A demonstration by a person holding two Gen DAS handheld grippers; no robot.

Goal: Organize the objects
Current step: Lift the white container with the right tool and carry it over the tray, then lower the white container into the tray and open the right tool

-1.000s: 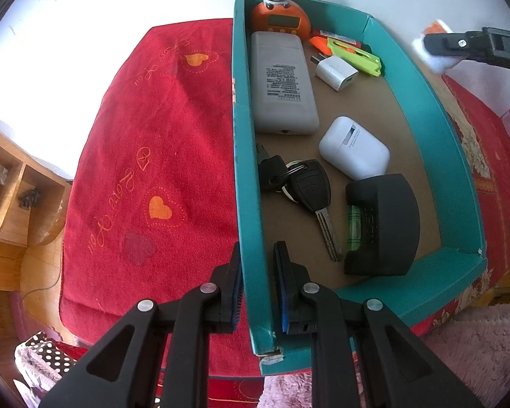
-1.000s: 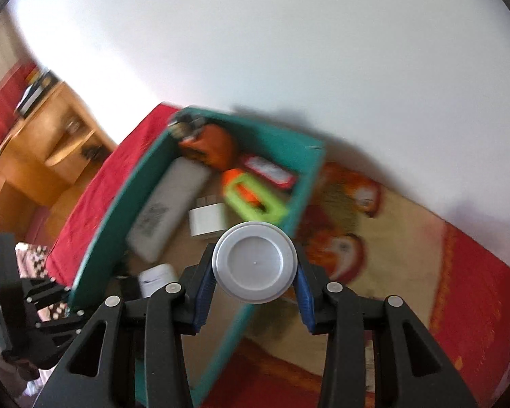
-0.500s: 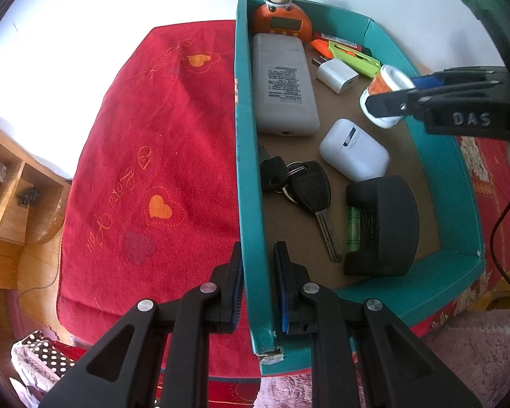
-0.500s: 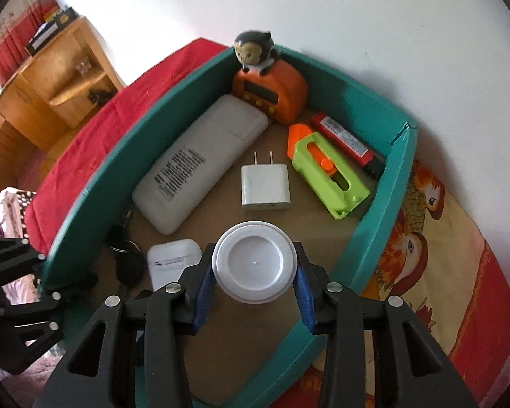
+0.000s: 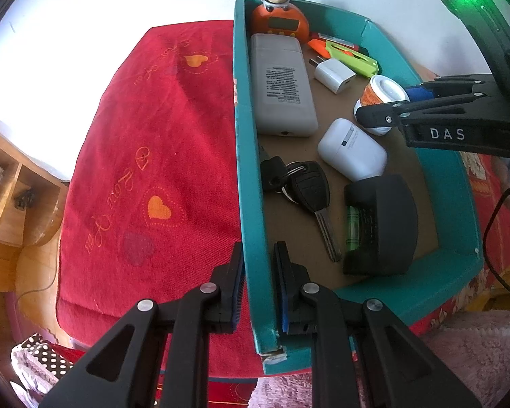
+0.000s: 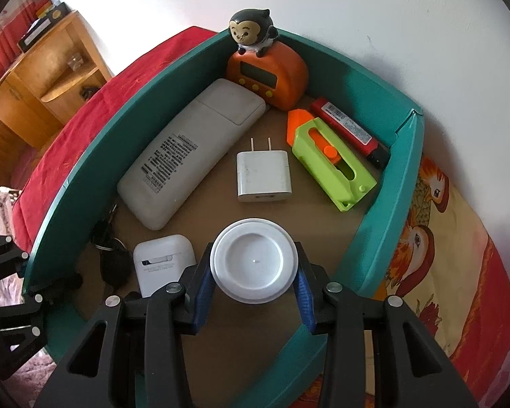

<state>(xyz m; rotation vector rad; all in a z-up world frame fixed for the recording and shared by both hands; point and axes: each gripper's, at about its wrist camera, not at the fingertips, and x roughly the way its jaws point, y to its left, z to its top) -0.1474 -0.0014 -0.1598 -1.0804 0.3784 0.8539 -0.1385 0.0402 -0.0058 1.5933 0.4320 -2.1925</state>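
Teal cardboard box [image 5: 251, 204], its side wall pinched by your left gripper [image 5: 257, 292], already holds most items, while in the right wrist view your right gripper [image 6: 254, 272] clamps the small white-lidded round jar [image 6: 254, 265], upright, lid up, just above the box floor, unreleased.

matt cardboard box [image 5: 246, 156], red cloth [image 5: 153, 136], glossy plastic lid [image 6: 253, 260]
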